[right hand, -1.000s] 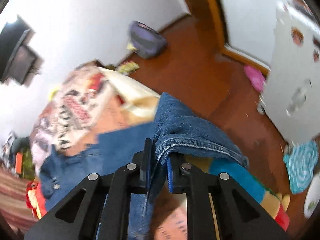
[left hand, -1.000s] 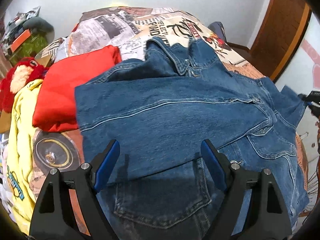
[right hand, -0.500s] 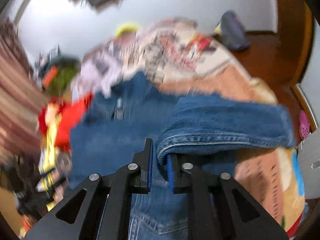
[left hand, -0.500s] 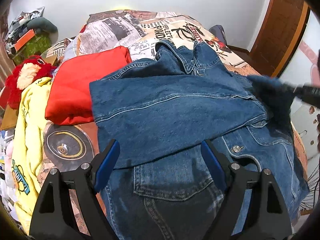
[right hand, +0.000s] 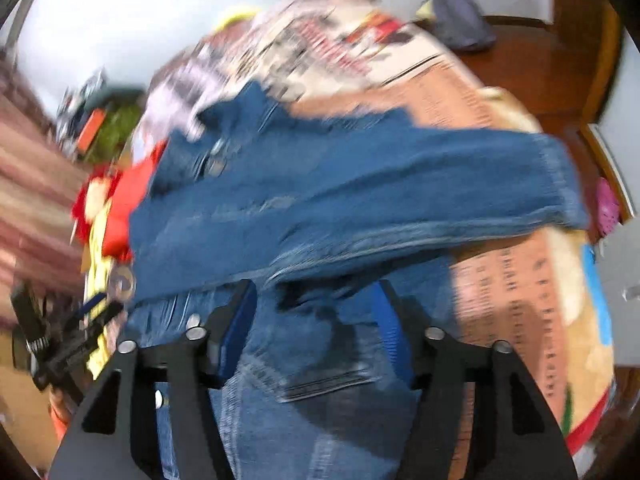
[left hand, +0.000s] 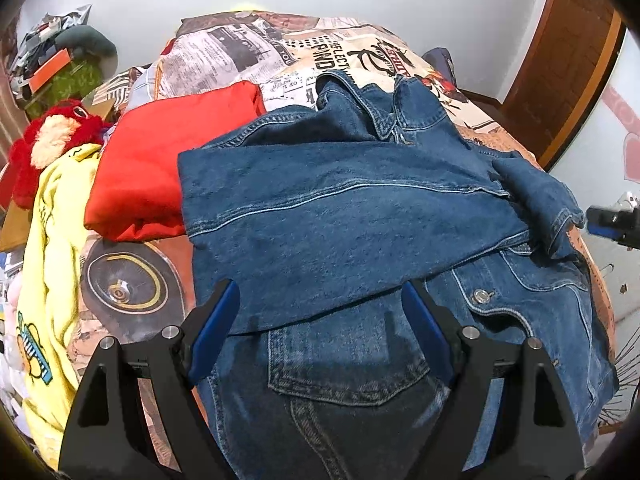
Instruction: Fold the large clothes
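Observation:
A blue denim jacket (left hand: 340, 216) lies spread on the bed, with one sleeve folded across its front. The other sleeve's cuff (left hand: 556, 208) lies bunched at the jacket's right side. My left gripper (left hand: 320, 316) is open and empty, just above the jacket's lower front. My right gripper (right hand: 316, 308) is open and empty, hovering over the jacket (right hand: 320, 200); this view is blurred by motion. The right gripper's tip (left hand: 612, 226) shows at the right edge of the left wrist view, just beyond the cuff.
A folded red garment (left hand: 160, 160) lies left of the jacket, with a yellow garment (left hand: 48, 264) and a red plush toy (left hand: 52, 140) further left. The bed cover (left hand: 280, 52) has a newspaper print. A wooden door (left hand: 568, 48) stands at the right.
My right gripper carried the sleeve cuff over the jacket, then opened and let it drop at the jacket's right side. My left gripper stayed open and drew back slightly.

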The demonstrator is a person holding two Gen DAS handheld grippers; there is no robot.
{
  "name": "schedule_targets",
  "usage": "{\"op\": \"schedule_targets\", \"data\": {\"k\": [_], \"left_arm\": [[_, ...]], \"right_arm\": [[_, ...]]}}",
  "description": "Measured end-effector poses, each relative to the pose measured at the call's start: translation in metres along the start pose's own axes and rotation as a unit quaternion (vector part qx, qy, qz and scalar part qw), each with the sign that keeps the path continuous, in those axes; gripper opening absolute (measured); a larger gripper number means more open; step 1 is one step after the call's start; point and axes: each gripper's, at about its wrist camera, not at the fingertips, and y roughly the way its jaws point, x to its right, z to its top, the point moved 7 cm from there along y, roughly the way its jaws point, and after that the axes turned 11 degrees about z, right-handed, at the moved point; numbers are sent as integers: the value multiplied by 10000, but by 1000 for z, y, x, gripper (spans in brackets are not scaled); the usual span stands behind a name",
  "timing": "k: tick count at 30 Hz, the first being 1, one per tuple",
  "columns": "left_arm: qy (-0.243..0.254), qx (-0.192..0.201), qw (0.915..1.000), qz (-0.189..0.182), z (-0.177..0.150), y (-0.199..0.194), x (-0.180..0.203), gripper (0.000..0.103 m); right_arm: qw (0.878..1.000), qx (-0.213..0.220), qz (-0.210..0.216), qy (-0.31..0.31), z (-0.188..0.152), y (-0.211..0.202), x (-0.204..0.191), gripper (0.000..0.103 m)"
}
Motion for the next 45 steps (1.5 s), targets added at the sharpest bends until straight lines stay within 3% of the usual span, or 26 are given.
{"op": "schedule_targets", "data": {"k": [3, 8, 14, 16, 19, 21, 23, 27, 32, 35, 41, 45], "left_arm": [[13, 16, 10000, -31, 4, 1, 4, 83], [28, -10, 9999, -118, 11, 7, 12, 83], [163, -58, 9997, -152, 17, 15, 25, 83], [199, -85, 9996, -159, 17, 19, 28, 83], [191, -123, 9996, -165, 18, 25, 29, 83], [160, -142, 9996, -179, 17, 26, 29, 83], [132, -134, 9997, -183, 17, 26, 27, 83], [106, 0, 9998, -147, 18, 16, 16, 83], [-131, 131, 9996, -201, 19, 1, -4, 83], [-352, 218, 9986, -325, 17, -12, -16, 83], [-505, 376, 9974, -344, 8, -35, -38, 83], [-618, 413, 9969, -268, -1, -47, -61, 83]], "right_arm": [[9973, 306, -65, 657, 10, -8, 33, 66], [9853, 406, -158, 1652, 10, 2, 90, 66], [9670, 607, 147, 2469, 17, 20, 123, 65], [9677, 836, 29, 2379, 28, 17, 124, 45], [9650, 1008, -45, 2419, 39, 19, 127, 24], [9653, 1036, -110, 2394, 44, 22, 125, 12], [9704, 1053, -217, 2163, 48, 18, 118, 12], [9845, 1284, -446, 1106, 60, -4, 67, 11], [9892, 1447, -189, 121, 74, -23, -15, 10], [9883, 1437, 177, -476, 74, -23, -79, 10], [9805, 1043, 661, -1529, 43, 14, -188, 9], [9780, 245, 818, -1902, 0, 74, -226, 9]]}}
